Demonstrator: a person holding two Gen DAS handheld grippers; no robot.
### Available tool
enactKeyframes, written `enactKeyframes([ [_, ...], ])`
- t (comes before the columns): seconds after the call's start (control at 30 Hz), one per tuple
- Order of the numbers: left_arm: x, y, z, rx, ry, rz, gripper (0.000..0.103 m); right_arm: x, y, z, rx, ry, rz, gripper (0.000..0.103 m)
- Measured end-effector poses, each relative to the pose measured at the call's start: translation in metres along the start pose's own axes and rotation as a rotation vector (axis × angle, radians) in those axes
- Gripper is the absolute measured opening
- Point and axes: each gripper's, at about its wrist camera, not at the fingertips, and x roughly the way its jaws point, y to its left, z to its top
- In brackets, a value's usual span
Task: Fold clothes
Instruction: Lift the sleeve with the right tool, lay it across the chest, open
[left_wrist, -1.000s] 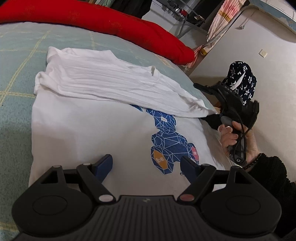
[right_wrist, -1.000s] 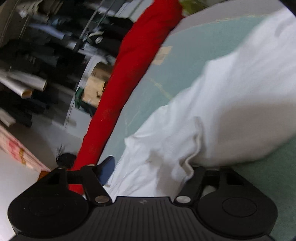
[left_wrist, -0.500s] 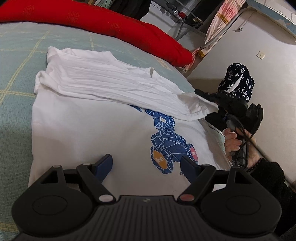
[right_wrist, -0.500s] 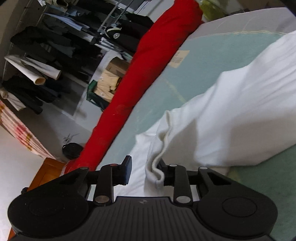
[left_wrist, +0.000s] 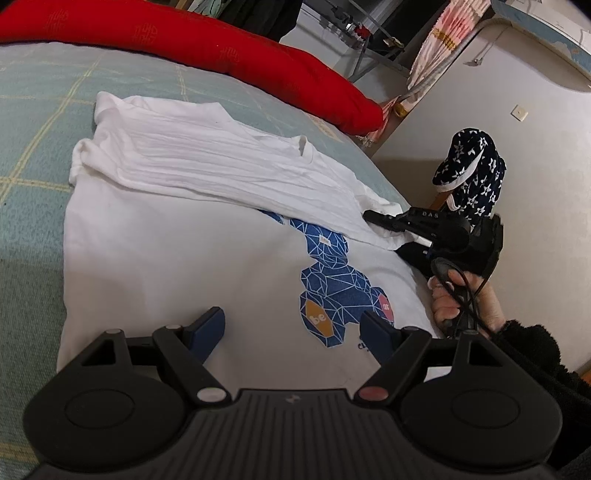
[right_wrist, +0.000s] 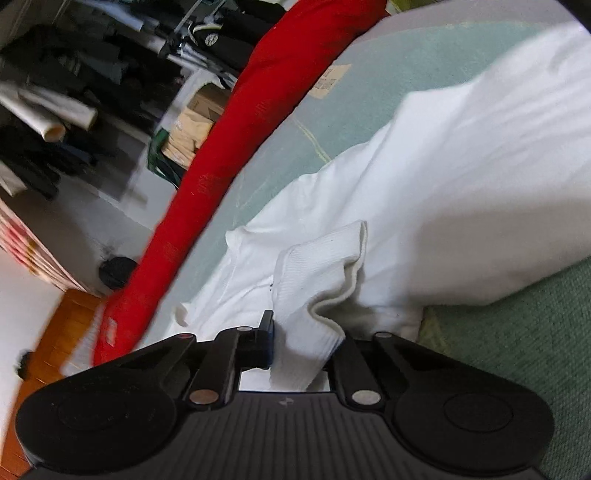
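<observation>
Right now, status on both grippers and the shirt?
Right gripper jaws just closed, shut on the ribbed cuff. Left gripper open, above the white shirt, holding nothing. Sleeve already folded across. Nothing in the way.

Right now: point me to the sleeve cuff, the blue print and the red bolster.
sleeve cuff (right_wrist: 317, 273): right wrist view, ribbed fabric above the pinch.
blue print (left_wrist: 332, 280): left wrist view, middle of the graphic.
red bolster (left_wrist: 207, 48): left wrist view, its top surface.
</observation>
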Motion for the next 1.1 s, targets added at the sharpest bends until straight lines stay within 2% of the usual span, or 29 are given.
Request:
enactKeyframes([
  [0.07, 0.0, 0.0, 0.0, 0.001, 0.002, 0.0, 0.08, 0.0, 0.017, 0.003, -0.068, 0.01, -0.043, 0.013],
  [0.2, 0.0, 0.0, 0.0, 0.003, 0.001, 0.002, 0.081, -0.009, 0.05, 0.023, -0.221, -0.009, -0.074, 0.013],
  [0.33, -0.001, 0.0, -0.001, 0.004, -0.002, 0.001, 0.08, -0.013, 0.069, 0.041, -0.3, -0.024, -0.049, 0.013],
  [0.47, 0.0, 0.0, -0.002, 0.006, -0.004, 0.002, 0.08, -0.017, 0.077, 0.044, -0.39, -0.059, -0.012, 0.013],
  [0.53, 0.0, 0.0, -0.002, 0.009, -0.003, 0.002, 0.08, -0.018, 0.077, 0.045, -0.388, -0.059, 0.015, 0.013],
  [0.6, 0.0, 0.0, -0.002, 0.008, -0.002, 0.002, 0.08, -0.009, 0.084, 0.054, -0.396, -0.052, -0.01, 0.013],
  [0.73, 0.0, 0.0, -0.003, 0.005, -0.008, 0.002, 0.08, -0.002, 0.12, 0.067, -0.46, -0.046, 0.03, 0.013],
  [0.9, 0.0, 0.001, -0.002, 0.001, -0.009, -0.004, 0.08, -0.022, 0.156, 0.065, -0.535, -0.089, 0.181, 0.013],
  [1.03, 0.001, 0.0, -0.002, 0.004, -0.011, -0.001, 0.08, -0.028, 0.142, 0.063, -0.544, -0.087, 0.134, 0.013],
  [1.1, 0.001, 0.001, -0.002, 0.003, -0.01, -0.001, 0.08, -0.021, 0.117, 0.065, -0.515, -0.057, 0.045, 0.013],
])
